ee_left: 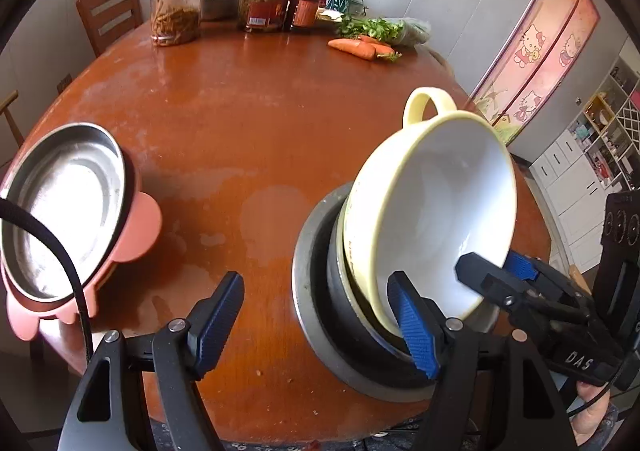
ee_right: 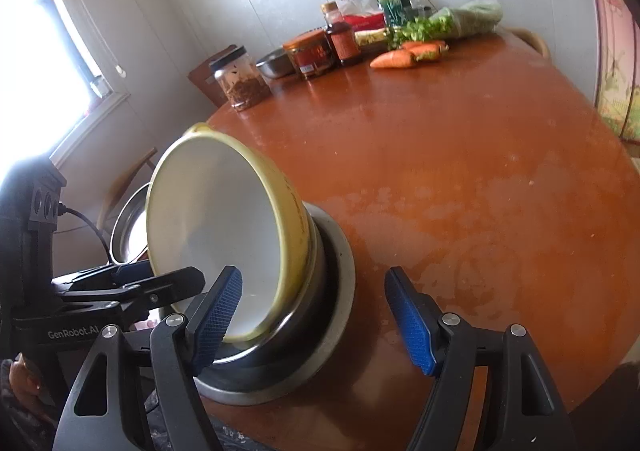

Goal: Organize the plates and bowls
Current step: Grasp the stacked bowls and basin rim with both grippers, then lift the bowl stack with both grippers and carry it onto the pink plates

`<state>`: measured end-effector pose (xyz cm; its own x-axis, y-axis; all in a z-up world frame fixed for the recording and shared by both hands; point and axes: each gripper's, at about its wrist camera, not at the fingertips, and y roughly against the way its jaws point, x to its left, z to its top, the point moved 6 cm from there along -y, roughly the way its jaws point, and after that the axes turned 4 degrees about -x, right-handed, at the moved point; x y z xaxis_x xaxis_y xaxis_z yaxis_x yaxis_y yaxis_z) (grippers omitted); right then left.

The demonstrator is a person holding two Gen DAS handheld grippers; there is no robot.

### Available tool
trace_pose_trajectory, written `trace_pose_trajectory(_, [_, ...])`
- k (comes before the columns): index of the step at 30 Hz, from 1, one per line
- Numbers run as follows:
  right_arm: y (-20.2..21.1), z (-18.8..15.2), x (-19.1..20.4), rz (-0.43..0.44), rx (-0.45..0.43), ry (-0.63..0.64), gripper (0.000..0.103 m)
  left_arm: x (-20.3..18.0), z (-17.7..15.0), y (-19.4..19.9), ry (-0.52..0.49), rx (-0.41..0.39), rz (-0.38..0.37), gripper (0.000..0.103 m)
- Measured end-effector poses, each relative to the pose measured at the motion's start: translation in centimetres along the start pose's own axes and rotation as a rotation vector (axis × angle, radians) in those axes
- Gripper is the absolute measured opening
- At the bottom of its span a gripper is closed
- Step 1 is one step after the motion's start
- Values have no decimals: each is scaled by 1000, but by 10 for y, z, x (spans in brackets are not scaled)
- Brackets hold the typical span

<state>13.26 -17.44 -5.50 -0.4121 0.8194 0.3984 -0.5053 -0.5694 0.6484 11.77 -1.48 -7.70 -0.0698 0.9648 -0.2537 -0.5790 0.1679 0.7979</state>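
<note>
On the steel plate (ee_left: pixel 316 335) at the table's (ee_left: pixel 248 123) near edge, we note the yellow bowl (ee_left: pixel 436 203) tilted, its rim between both half-open grippers (left (ee_left: pixel 326 325), right (ee_right: pixel 314 321)), neither clamping, so it may tip and slide off.

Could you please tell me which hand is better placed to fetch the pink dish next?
Left, probably. The pink dish is just left of the left gripper, whose jaws are open. The right gripper is on the far side of the tilted yellow bowl, which stands between it and the dish.
</note>
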Motion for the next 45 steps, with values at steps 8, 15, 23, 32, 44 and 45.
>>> trace_pose_trajectory(8, [-12,-10,7,34,5,26,62,-2,-4,-16,-7,27,-23,75])
trace_pose_trajectory(15, [-12,-9,8,47,-13,3,53,-8,-3,-19,8,31,-92,55])
trace_pose_trajectory(23, [-15,-5,9,41,-16,-33,50,-3,1,-16,14,31,-81,55])
trace_pose_trajectory(32, [-23,17,46,80,-33,21,50,31,14,18,44,-42,-57,55])
trace_pose_trajectory(44, [-63,54,140,176,-32,147,50,117,41,74,131,-166,30,55])
trace_pose_trajectory(45, [-68,56,150,184,-31,160,50,127,43,80,142,-176,42,55])
